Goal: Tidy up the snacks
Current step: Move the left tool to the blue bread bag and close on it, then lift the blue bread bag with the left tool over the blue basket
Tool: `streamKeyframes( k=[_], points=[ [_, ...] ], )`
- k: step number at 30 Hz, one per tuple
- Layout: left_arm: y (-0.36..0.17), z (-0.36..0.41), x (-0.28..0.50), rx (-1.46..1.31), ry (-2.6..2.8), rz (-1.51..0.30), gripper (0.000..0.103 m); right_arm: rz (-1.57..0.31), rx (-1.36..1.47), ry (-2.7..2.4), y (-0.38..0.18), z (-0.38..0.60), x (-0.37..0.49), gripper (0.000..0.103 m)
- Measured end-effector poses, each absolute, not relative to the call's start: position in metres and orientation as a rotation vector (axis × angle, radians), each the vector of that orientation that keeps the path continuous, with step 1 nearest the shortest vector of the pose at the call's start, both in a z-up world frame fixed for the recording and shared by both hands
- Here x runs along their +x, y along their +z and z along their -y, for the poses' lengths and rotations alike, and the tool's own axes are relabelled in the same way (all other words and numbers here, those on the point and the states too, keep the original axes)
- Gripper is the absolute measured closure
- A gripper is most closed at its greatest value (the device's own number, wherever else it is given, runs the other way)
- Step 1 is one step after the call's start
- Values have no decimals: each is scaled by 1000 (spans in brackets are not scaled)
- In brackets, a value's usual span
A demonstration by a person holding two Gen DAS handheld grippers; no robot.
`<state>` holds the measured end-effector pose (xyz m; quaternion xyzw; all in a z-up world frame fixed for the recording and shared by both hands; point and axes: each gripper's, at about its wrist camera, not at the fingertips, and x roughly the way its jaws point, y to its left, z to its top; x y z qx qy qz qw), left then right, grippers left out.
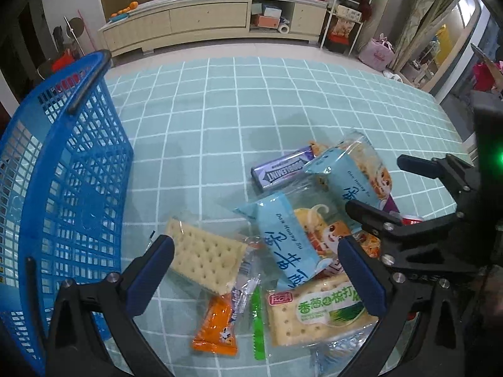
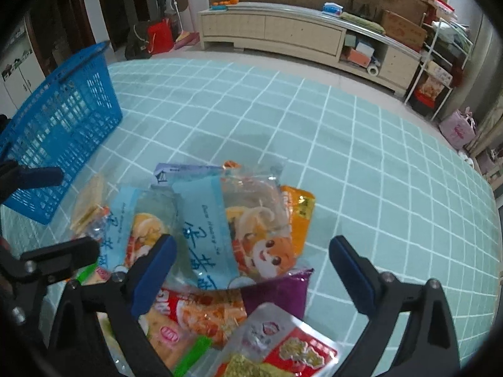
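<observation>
A heap of snack packs lies on the teal checked cloth (image 1: 220,119). My left gripper (image 1: 256,243) stands open over a clear cracker pack (image 1: 204,256) and a light blue pack (image 1: 283,235), its pads touching neither. An orange sachet (image 1: 217,326) and a green-label cracker pack (image 1: 317,311) lie nearer the camera. A blue mesh basket (image 1: 63,188) stands at the left, with nothing visible in it. My right gripper (image 2: 251,245) hangs open over another light blue pack (image 2: 220,229), with purple (image 2: 276,292) and red (image 2: 298,352) packs below. Each gripper shows in the other's view, the right gripper (image 1: 375,183) and the left gripper (image 2: 77,210).
A purple gum bar (image 1: 283,166) lies at the heap's far edge. Checked cloth stretches bare beyond and right of the heap. A long cream cabinet (image 2: 283,31) lines the far wall, with a white rack (image 2: 440,62) and a pink bag (image 2: 459,128) at the right.
</observation>
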<state>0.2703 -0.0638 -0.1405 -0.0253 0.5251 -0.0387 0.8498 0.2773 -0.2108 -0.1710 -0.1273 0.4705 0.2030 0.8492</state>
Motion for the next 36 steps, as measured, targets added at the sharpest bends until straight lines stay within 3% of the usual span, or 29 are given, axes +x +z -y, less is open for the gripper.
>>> streamKeyframes(
  k=[4,6,7,26,36],
  points=[
    [-143,62,272,-62,-83,-1113,0,-1006,-304,437,-181,205,282,16],
    [-145,63,273,-57,-80,-1115,0,-1004,-293,453,-181,204,283,30],
    [-144,64,274,-55,-79,-1115,0,-996,-284,461,-180,204,283,32],
    [-161,83,324,-154,-64,-1248,0,-935,-74,369,-148,251,275,32],
    [-191,97,366,-33,-134,-1373,0,-965,-23,363,-150,259,282,32]
  ],
)
